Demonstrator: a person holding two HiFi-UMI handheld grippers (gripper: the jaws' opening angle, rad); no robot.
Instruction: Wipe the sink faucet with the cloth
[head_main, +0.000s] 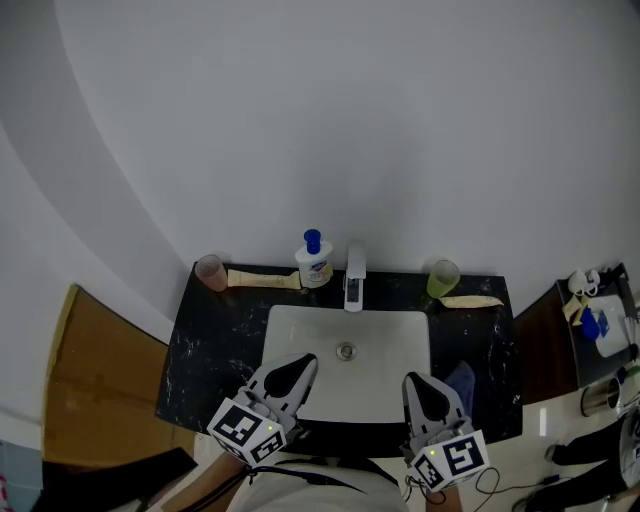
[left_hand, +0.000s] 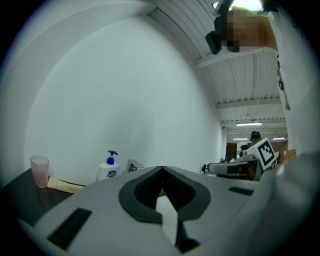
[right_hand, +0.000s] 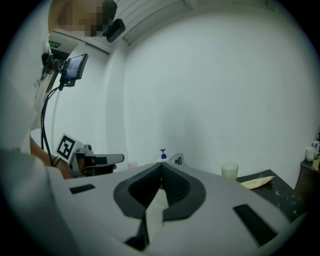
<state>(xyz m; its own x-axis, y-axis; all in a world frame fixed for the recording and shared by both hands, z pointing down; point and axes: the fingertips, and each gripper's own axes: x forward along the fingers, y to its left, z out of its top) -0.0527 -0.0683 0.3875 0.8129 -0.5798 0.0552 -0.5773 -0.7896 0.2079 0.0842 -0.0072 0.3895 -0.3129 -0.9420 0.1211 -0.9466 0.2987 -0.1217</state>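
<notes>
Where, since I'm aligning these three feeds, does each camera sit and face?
Head view: on the person's head, looking steeply down at the sink and faucet; left gripper and right gripper at the bottom.
Left gripper view: on the left gripper, looking along its shut jaws toward the pink cup and soap bottle; right gripper at right.
Right gripper view: on the right gripper, looking along its shut jaws toward the green cup; left gripper at left.
Shared: both gripper views show soap bottle and faucet.
</notes>
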